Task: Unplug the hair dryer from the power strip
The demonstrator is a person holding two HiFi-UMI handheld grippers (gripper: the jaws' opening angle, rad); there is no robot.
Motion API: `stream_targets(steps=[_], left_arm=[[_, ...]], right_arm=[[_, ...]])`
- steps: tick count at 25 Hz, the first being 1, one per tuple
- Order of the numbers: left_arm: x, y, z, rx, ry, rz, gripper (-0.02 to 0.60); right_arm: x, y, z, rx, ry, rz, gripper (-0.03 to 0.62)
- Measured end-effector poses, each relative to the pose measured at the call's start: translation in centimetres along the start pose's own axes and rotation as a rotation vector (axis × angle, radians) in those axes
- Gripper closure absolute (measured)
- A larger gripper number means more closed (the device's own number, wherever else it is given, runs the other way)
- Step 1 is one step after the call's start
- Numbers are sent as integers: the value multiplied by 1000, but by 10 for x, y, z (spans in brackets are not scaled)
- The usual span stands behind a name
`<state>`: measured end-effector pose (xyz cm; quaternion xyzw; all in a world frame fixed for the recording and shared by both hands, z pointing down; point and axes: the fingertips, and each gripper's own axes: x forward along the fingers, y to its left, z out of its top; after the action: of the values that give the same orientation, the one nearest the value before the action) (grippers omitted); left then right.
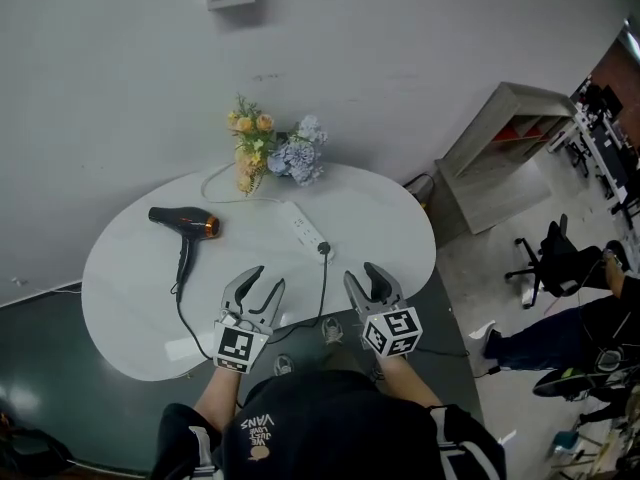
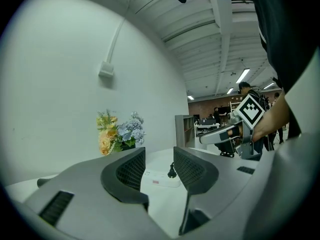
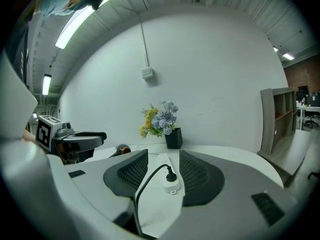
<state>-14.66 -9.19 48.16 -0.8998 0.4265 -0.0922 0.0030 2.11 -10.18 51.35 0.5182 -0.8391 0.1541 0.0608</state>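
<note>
A black hair dryer (image 1: 183, 223) with an orange ring lies on the left of the white round table (image 1: 130, 298). Its black cord (image 1: 190, 328) loops along the near edge to a plug (image 1: 324, 249). The plug sits in the near end of a white power strip (image 1: 307, 230). My left gripper (image 1: 266, 276) hovers open just short of the strip, and my right gripper (image 1: 361, 272) stands open right of the plug. In the right gripper view the plug (image 3: 171, 176) and strip (image 3: 167, 184) lie ahead between the open jaws, untouched. The left gripper view shows the plug (image 2: 172, 172) ahead too.
A black vase of yellow and blue flowers (image 1: 270, 153) stands at the table's back edge, by the strip's white lead. A grey shelf unit (image 1: 500, 158) and a black office chair (image 1: 545, 263) stand to the right. A seated person's legs (image 1: 560, 338) are at far right.
</note>
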Motion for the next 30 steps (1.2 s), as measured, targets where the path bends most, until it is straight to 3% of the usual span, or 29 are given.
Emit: stream_targets(steps=[6, 22, 30], left_arm=[[36, 6, -9, 40, 19, -14, 411], [115, 5, -73, 209, 217, -144, 408], [144, 7, -106, 360, 322, -234, 403]], right_arm=[[24, -20, -5, -37, 41, 28, 413], [73, -45, -43, -46, 162, 123, 413], [95, -43, -63, -119, 196, 209, 413]])
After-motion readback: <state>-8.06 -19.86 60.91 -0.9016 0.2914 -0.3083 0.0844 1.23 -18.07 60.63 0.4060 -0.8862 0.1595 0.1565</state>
